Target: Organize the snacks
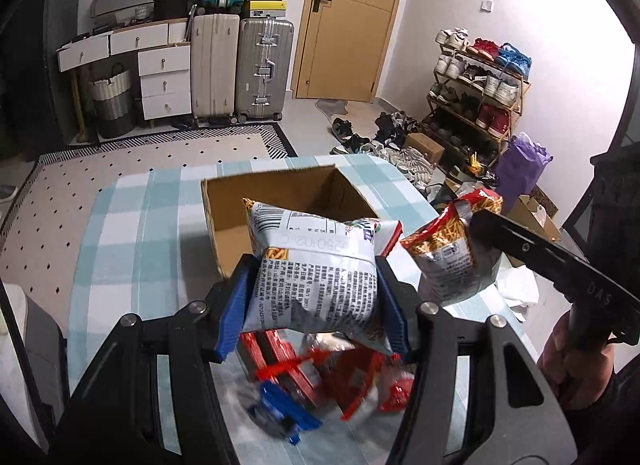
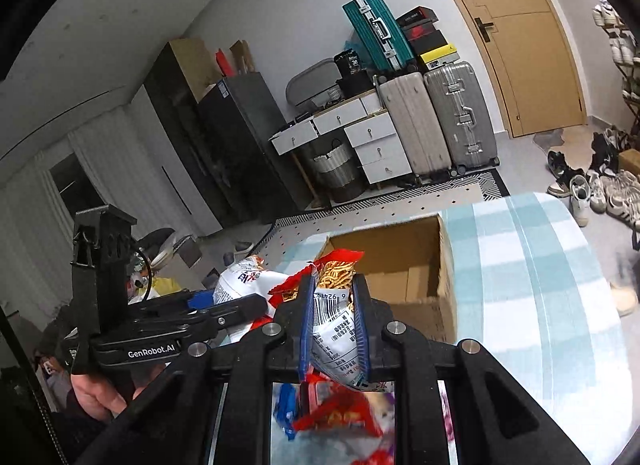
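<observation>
Two snack bags are up: my left gripper (image 1: 316,297) clamps a white noodle-snack bag (image 1: 316,265). My right gripper (image 2: 334,325) pinches a red one (image 2: 336,305), both near the cardboard box (image 1: 280,201) at the table's far edge

Snack pile (image 1: 320,377) under the left gripper (image 1: 316,301) was motion-blurred, packets not separable; same blur in the right wrist view (image 2: 336,417). Cardboard box (image 1: 280,201) floor was hidden by the held bag (image 1: 316,265). Bag print was too small to read.
</observation>
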`<control>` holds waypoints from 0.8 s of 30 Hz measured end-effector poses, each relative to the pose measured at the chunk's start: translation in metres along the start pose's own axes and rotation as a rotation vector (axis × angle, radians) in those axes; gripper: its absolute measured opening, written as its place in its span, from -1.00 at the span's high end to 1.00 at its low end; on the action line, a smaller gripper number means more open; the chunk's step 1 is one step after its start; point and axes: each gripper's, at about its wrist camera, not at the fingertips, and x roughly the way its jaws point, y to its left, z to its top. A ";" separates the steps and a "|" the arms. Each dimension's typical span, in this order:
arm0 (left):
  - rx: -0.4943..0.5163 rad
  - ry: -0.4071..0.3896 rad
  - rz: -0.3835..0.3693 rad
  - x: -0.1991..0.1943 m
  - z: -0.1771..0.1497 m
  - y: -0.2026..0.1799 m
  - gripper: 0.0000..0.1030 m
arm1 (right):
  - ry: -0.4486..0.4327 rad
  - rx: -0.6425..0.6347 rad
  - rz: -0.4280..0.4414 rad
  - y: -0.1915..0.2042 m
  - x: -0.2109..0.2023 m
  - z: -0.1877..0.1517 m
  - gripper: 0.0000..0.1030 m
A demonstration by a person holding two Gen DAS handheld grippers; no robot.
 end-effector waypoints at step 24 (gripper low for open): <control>-0.024 0.091 0.026 0.135 0.080 0.054 -0.08 | 0.068 0.060 -0.020 -0.056 0.128 0.050 0.66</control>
